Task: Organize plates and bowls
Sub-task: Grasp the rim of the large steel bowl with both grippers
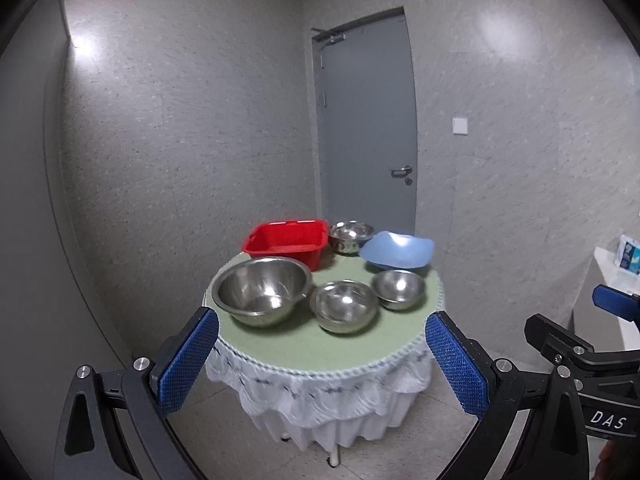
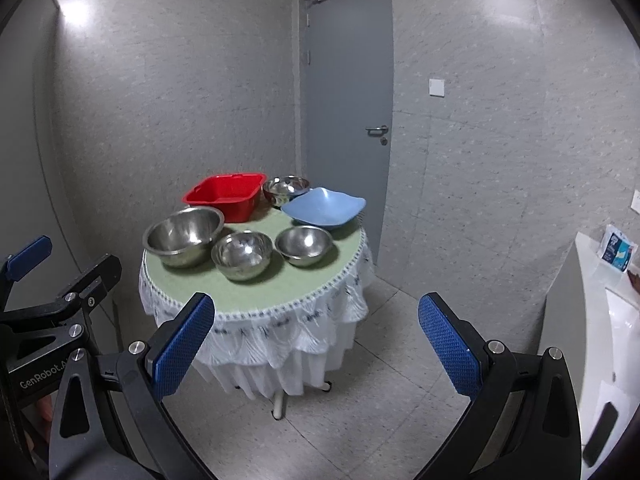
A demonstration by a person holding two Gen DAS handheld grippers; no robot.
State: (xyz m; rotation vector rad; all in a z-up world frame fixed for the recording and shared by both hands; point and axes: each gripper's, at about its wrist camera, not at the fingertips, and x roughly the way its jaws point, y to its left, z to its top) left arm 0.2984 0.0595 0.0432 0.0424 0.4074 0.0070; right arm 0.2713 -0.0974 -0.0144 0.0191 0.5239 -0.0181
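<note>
A round table [image 1: 280,344] [image 2: 256,292] with a green top and white frilled cloth holds a large steel bowl [image 1: 262,290] [image 2: 184,236], two smaller steel bowls [image 1: 344,306] [image 1: 399,289] in front, a fourth steel bowl [image 1: 351,236] at the back, a blue square plate [image 1: 398,250] [image 2: 324,207] and a red plastic tub [image 1: 286,242] [image 2: 226,194]. My left gripper [image 1: 322,350] is open and empty, short of the table's near edge. My right gripper [image 2: 316,328] is open and empty, also short of the table.
A grey door [image 1: 366,120] stands behind the table in a grey-walled corner. A white counter [image 2: 600,320] with a tissue pack [image 2: 616,250] is at the right. Tiled floor [image 2: 380,400] surrounds the table.
</note>
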